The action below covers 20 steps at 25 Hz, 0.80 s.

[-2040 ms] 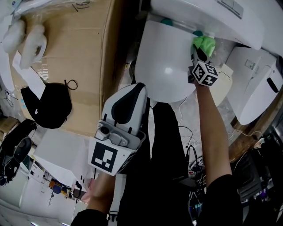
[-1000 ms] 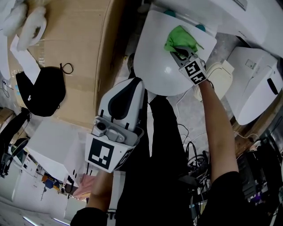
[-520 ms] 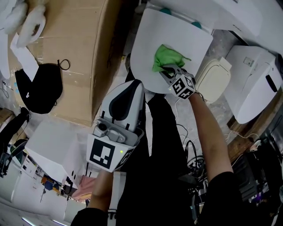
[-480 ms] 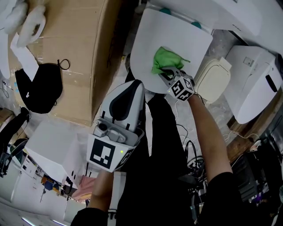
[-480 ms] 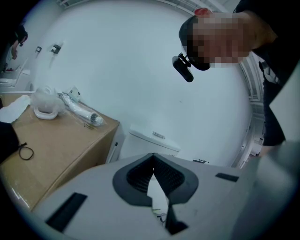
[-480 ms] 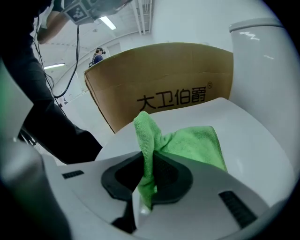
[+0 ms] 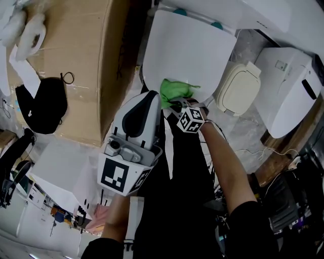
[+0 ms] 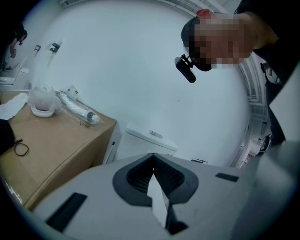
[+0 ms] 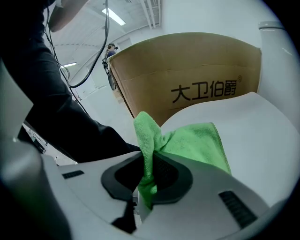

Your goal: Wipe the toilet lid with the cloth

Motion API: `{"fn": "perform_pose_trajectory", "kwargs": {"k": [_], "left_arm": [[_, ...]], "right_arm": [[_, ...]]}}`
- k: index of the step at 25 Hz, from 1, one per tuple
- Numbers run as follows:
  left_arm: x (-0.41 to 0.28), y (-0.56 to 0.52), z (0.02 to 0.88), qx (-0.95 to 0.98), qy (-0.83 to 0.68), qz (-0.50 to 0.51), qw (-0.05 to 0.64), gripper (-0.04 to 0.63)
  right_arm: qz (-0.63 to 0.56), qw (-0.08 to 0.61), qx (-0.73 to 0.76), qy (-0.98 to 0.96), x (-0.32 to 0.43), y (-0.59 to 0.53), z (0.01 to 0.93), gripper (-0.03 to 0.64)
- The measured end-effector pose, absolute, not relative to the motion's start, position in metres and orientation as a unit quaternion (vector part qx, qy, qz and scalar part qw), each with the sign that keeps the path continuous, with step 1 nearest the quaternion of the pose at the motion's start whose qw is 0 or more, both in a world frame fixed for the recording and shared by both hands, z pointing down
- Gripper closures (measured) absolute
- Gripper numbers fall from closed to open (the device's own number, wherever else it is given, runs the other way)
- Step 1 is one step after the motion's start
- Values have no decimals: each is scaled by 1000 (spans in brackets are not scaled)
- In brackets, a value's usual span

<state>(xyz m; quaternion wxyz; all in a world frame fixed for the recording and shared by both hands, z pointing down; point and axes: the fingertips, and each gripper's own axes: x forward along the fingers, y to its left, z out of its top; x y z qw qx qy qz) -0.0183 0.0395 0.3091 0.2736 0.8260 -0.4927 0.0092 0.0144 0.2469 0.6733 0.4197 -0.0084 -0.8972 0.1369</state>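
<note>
The white toilet lid lies shut at the top middle of the head view. A green cloth rests on its near edge, pinched in my right gripper, which is shut on it. In the right gripper view the cloth spreads over the lid from between the jaws. My left gripper is held low at the left of the lid, off it, jaws shut with nothing between them. In the left gripper view the left gripper points up at a white ceiling.
A large cardboard box stands left of the toilet with a black bag on it. The cistern is behind the lid. A cream lid-like part and a white unit lie at the right. Cables run across the floor.
My right gripper has dragged the green cloth from the lid's far right corner down across it to the near edge. The left gripper has stayed put.
</note>
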Motion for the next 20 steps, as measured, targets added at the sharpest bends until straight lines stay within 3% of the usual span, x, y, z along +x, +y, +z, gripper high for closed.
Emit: {"fn": "perform_pose_trajectory", "kwargs": {"k": [7,13,20], "left_arm": [[-7,36,308,833,-482,16,272,588],[3,32,307,837,-473,20,273,588],[19,19,302,846,-457,18,274,588]], "right_arm": [[218,377,12,-900,16,232,657,566],[335,186,211,-899,51,144,582,566],[383,-15,460,-801,191,35,526,566]]}}
